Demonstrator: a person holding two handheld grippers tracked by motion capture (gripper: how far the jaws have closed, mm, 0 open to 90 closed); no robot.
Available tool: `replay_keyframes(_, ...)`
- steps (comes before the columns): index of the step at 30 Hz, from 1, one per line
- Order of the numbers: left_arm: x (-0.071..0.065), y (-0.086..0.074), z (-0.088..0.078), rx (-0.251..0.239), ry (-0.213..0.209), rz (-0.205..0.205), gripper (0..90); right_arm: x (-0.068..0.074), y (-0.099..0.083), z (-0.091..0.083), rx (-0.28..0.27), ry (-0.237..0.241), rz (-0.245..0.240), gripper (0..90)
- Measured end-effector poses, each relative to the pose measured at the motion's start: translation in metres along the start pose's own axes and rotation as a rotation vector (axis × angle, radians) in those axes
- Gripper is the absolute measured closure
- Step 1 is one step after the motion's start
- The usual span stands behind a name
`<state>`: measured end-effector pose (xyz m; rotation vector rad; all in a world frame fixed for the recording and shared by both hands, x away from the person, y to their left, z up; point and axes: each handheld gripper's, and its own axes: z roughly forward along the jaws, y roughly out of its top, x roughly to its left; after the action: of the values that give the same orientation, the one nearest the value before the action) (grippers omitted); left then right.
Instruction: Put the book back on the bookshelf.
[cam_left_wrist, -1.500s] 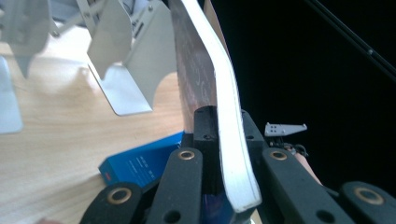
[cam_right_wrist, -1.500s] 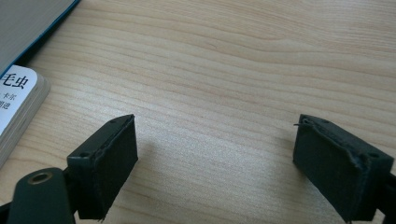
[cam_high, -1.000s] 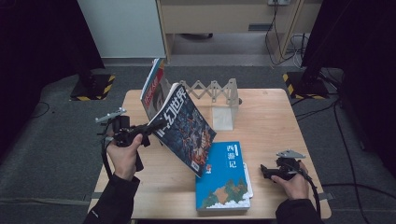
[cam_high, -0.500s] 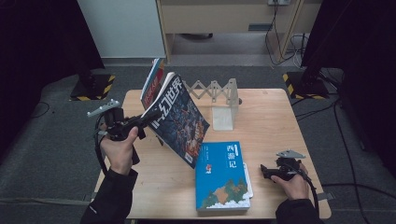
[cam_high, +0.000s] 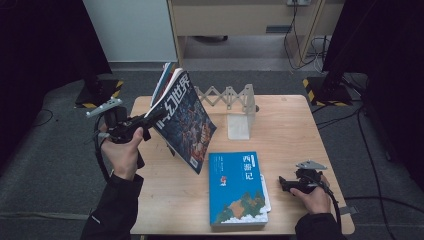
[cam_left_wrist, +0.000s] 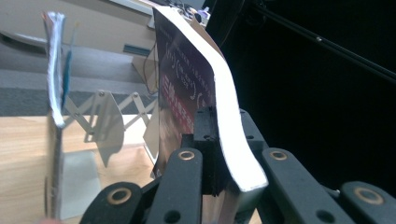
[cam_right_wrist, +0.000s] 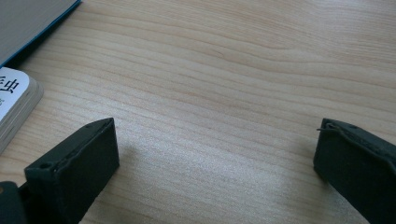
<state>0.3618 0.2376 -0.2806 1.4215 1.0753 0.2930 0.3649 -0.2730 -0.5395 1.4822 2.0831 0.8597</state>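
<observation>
The left gripper (cam_high: 150, 121) has its jaws clamped on the edge of the dark-covered book (cam_high: 186, 120), which hangs tilted in the air over the left part of the table (cam_high: 295, 125), its lower corner just above the wood; in the left gripper view the pages (cam_left_wrist: 233, 140) bend as a white band between the black jaws. Just behind it one book (cam_high: 164, 82) already stands upright at the left end of the folding book rack (cam_high: 227, 97), so, by the look of it, the shelving is under way but far from finished. The lifted book is off the table yet not in the rack, and it looks as though it must be tipped upright and slid in beside its neighbour. The blue book (cam_high: 237, 190) lies flat near the front edge, on top of another, waiting its turn. The right gripper (cam_high: 284, 184) rests low on the table beside that stack, jaws spread wide, nothing but bare wood between them.
</observation>
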Motion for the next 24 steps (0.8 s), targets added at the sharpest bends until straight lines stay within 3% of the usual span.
replay_keyframes(8, 0.003, 0.013, -0.006, -0.009, 0.048, 0.021, 82.1, 0.0, 0.0, 0.0, -0.001, 0.0, 0.0, 0.4)
replay_keyframes(14, 0.001, 0.024, -0.007, -0.013, 0.105, 0.061, 82.1, 0.0, 0.0, 0.0, 0.0, 0.0, 0.0, 0.4)
replay_keyframes(24, 0.003, 0.038, 0.002, -0.015, 0.179, 0.095, 82.1, 0.0, 0.0, 0.0, 0.0, 0.0, 0.0, 0.4)
